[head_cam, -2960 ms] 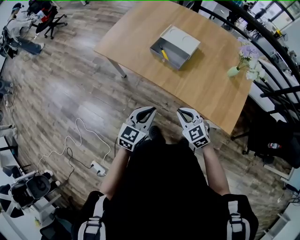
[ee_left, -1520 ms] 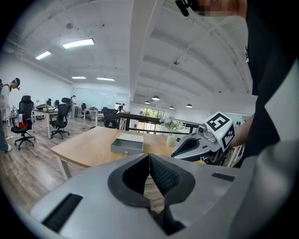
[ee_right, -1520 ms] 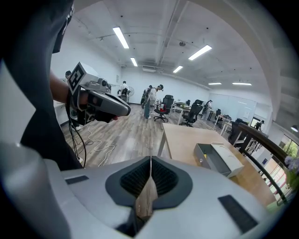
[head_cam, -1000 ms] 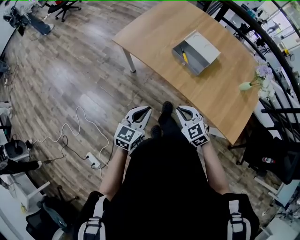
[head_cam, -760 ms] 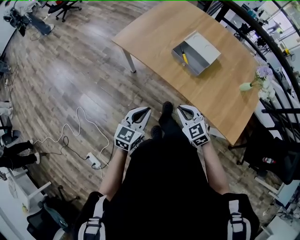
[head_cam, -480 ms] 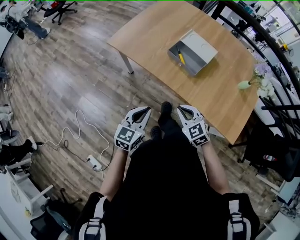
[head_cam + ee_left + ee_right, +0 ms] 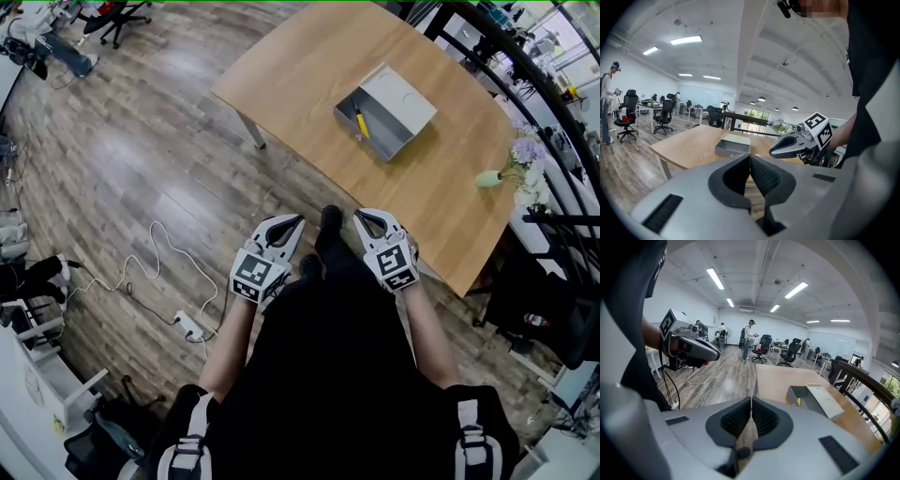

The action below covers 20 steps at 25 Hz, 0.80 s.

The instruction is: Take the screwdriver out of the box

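An open grey metal box (image 7: 382, 112) lies on the wooden table (image 7: 309, 84) ahead of me. A yellow-handled screwdriver (image 7: 361, 122) rests inside it. The box (image 7: 732, 144) shows small in the left gripper view, and in the right gripper view the box (image 7: 816, 401) shows the screwdriver (image 7: 798, 401) as a yellow spot. My left gripper (image 7: 292, 225) and right gripper (image 7: 367, 220) are held close to my body over the floor, well short of the table. Both are shut with nothing between their jaws.
A small vase of flowers (image 7: 511, 169) stands near the table's right edge. A white cable with a power strip (image 7: 190, 328) trails over the wood floor at my left. Office chairs (image 7: 112, 11) and people are at the far left; black railings (image 7: 525, 70) run behind the table.
The table and box have shifted slightly in the head view as I move toward them. Both grippers stay shut in the same place before my body.
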{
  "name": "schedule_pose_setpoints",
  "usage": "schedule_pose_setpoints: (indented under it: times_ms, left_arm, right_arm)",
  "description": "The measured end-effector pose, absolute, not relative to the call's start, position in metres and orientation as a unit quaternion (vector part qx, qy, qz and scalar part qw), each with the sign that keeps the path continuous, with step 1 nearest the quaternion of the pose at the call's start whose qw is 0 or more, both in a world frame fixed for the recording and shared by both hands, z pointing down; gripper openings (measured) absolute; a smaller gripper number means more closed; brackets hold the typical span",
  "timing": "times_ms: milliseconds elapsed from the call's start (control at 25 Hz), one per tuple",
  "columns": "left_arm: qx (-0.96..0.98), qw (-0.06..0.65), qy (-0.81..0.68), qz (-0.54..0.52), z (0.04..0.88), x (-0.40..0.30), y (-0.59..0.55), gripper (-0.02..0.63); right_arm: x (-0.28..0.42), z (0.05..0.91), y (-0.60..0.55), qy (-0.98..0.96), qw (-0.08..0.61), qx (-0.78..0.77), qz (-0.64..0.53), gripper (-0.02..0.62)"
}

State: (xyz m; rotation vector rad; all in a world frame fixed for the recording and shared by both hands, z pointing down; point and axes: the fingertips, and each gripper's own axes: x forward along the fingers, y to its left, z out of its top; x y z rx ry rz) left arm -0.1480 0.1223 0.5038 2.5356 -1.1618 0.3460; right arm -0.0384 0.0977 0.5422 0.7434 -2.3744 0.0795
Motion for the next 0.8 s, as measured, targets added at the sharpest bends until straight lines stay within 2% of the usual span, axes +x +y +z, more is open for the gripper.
schedule_pose_setpoints:
  times_ms: [800]
  left_arm:
    - [0.887,0.163,-0.404,0.155,0.498,-0.132,-0.004,0.021]
  right_arm:
    - [-0.034,0.560,-0.035,-0.910,0.315,0.265,0.052,0.026]
